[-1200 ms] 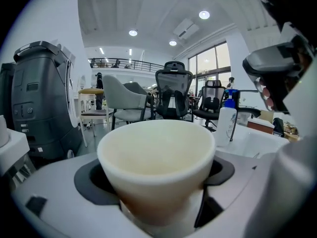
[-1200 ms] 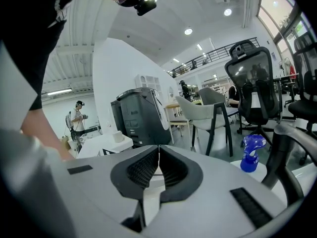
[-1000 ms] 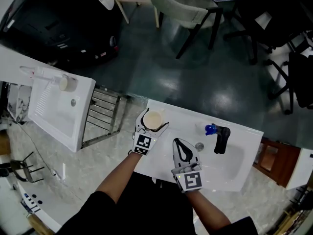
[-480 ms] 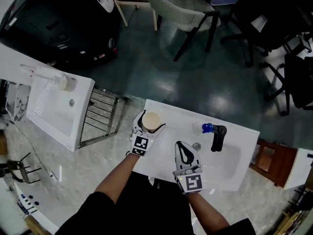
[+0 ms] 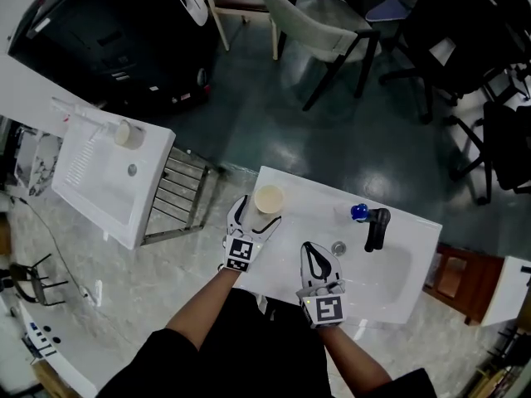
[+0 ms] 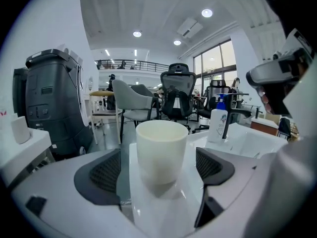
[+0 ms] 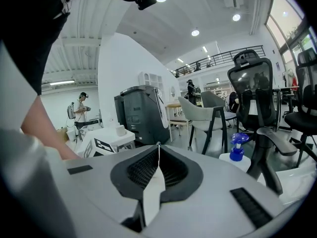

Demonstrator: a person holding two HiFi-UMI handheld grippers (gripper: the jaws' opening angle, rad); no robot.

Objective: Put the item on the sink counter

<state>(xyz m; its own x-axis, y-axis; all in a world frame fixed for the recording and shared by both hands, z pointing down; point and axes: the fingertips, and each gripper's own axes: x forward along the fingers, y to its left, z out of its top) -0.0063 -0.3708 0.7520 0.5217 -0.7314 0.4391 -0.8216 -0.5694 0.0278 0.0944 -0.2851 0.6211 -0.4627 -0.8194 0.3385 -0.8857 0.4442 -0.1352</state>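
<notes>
— Placed?
— Apparently: cup point(image 5: 269, 199) upright on sink counter point(image 5: 300, 208) corner, untouched between spread jaws of left gripper point(image 5: 258, 212).
— Remaining?
— Likely just backing off; right gripper point(image 5: 313, 252) pressed closed, empty.

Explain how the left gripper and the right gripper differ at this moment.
The left gripper has its jaws apart; the right gripper has them shut together. A white cup stands between the left gripper's jaws without touching the pads, while the right gripper holds nothing. The left gripper is at the left end of the sink counter, the right gripper nearer the basin. Both are over that counter.
</notes>
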